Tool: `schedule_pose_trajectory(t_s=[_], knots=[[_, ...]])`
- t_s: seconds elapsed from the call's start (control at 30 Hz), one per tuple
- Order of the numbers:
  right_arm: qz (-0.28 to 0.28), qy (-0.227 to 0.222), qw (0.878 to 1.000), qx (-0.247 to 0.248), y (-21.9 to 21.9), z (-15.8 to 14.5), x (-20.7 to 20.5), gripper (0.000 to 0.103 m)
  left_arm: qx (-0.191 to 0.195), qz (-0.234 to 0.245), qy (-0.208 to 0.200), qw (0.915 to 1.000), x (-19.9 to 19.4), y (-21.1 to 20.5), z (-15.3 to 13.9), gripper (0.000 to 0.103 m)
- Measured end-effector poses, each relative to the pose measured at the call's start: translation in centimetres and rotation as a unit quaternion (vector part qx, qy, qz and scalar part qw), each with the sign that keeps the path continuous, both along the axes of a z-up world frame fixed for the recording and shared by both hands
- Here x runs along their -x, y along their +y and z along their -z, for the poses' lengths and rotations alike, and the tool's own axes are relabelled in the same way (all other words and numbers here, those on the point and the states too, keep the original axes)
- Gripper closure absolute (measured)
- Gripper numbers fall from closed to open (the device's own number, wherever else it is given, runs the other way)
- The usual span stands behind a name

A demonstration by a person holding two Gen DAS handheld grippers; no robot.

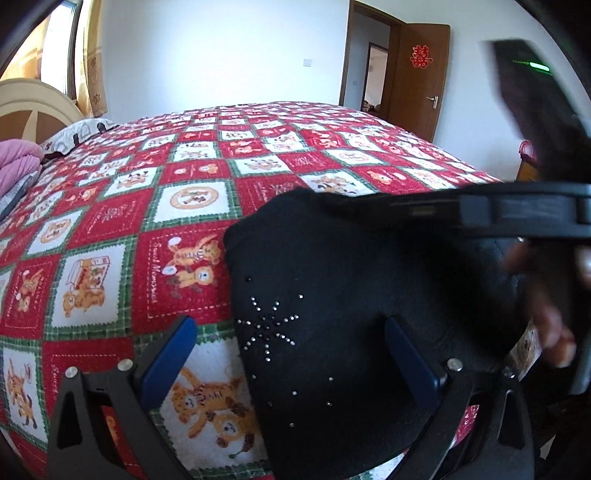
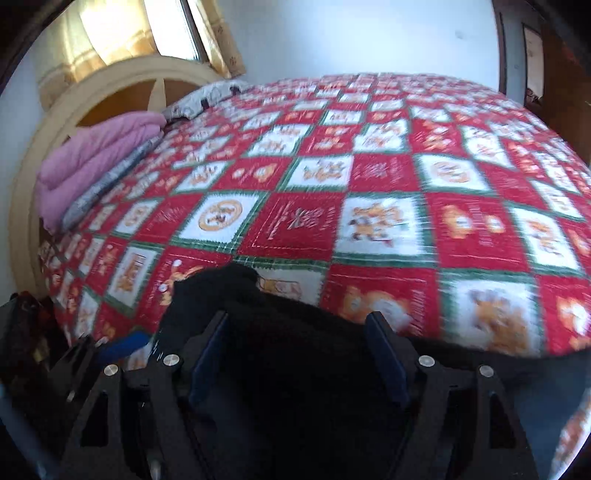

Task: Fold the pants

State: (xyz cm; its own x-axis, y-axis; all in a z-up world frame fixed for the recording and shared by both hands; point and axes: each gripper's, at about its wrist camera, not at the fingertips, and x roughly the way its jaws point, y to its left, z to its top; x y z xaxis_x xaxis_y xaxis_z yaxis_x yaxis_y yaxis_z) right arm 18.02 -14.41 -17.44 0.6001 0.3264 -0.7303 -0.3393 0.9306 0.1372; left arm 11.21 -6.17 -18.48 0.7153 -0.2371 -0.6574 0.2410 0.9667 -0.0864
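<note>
Black pants (image 1: 332, 295) with a rhinestone star pattern lie folded on the red patterned bedspread (image 1: 129, 221), near its front edge. My left gripper (image 1: 291, 332) is open, its blue pads wide apart, one over the bedspread and one over the pants. In the left wrist view the right gripper's body crosses above the pants, blurred, with a hand behind it. In the right wrist view my right gripper (image 2: 299, 332) is open over the black pants (image 2: 295, 350), holding nothing. The bedspread (image 2: 369, 184) looks blurred.
A folded pink quilt (image 2: 92, 158) and a grey pillow (image 1: 77, 133) lie at the bed's head by a cream headboard (image 2: 110, 92). A brown door (image 1: 417, 74) stands open at the far wall. A curtained window (image 2: 147, 29) is behind the headboard.
</note>
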Motion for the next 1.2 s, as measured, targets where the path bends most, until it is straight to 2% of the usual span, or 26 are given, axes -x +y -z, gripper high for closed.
schedule_pose_trajectory(t_s=[0.07,0.17,0.23,0.3,0.33,0.53,0.67,0.77,0.83,0.9,0.93,1.03,1.17,1.2], knots=[[0.013,-0.021,1.000,0.018,-1.5,-1.1,2.0,0.028,0.001,-0.001,0.000,1.0000,0.0,0.0,0.0,0.000],[0.060,-0.055,0.991,0.102,-4.4,-1.2,5.2,0.027,0.009,-0.004,0.005,0.9999,-0.1,0.1,0.2,0.000],[0.073,-0.036,0.989,0.120,-6.2,0.0,5.3,0.027,0.017,-0.001,0.009,0.9998,-0.1,0.1,0.4,0.000],[0.071,-0.027,0.991,0.109,-7.7,1.2,4.9,0.027,0.016,0.000,0.010,0.9998,-0.1,0.0,0.4,0.000],[0.068,-0.037,0.991,0.105,-8.0,1.2,4.9,0.027,0.013,0.000,0.008,0.9999,-0.1,-0.1,0.4,0.000],[0.071,-0.046,0.992,0.090,-8.1,-0.6,6.1,0.027,0.022,-0.001,0.012,0.9997,-0.3,0.4,0.4,0.000],[0.104,-0.009,0.991,0.078,-10.3,-0.9,7.6,0.027,0.031,0.000,0.015,0.9994,-0.3,0.6,0.6,0.000],[0.117,0.024,0.987,0.108,-11.9,1.3,8.5,0.027,0.037,0.002,0.017,0.9992,-0.4,0.6,0.7,0.000],[0.111,0.039,0.989,0.094,-12.7,2.7,8.5,0.027,0.032,0.004,0.015,0.9994,-0.3,0.4,0.7,0.000],[0.115,0.034,0.990,0.076,-13.1,2.5,8.5,0.027,0.038,0.005,0.015,0.9992,-0.4,0.6,0.5,0.000],[0.114,0.032,0.991,0.058,-13.2,2.1,8.6,0.027,0.046,0.007,0.017,0.9988,-0.6,0.9,0.5,0.000],[0.102,0.044,0.993,-0.043,-14.5,1.2,8.7,0.027,0.081,0.007,0.016,0.9966,-1.1,1.9,0.2,0.000],[0.128,0.021,0.988,-0.084,-16.4,0.8,8.8,0.028,0.118,0.002,0.009,0.9930,-2.0,3.0,-0.2,0.000],[0.129,0.020,0.987,-0.095,-16.7,0.8,8.7,0.033,0.120,0.005,0.014,0.9926,-2.4,3.0,-0.1,0.000]])
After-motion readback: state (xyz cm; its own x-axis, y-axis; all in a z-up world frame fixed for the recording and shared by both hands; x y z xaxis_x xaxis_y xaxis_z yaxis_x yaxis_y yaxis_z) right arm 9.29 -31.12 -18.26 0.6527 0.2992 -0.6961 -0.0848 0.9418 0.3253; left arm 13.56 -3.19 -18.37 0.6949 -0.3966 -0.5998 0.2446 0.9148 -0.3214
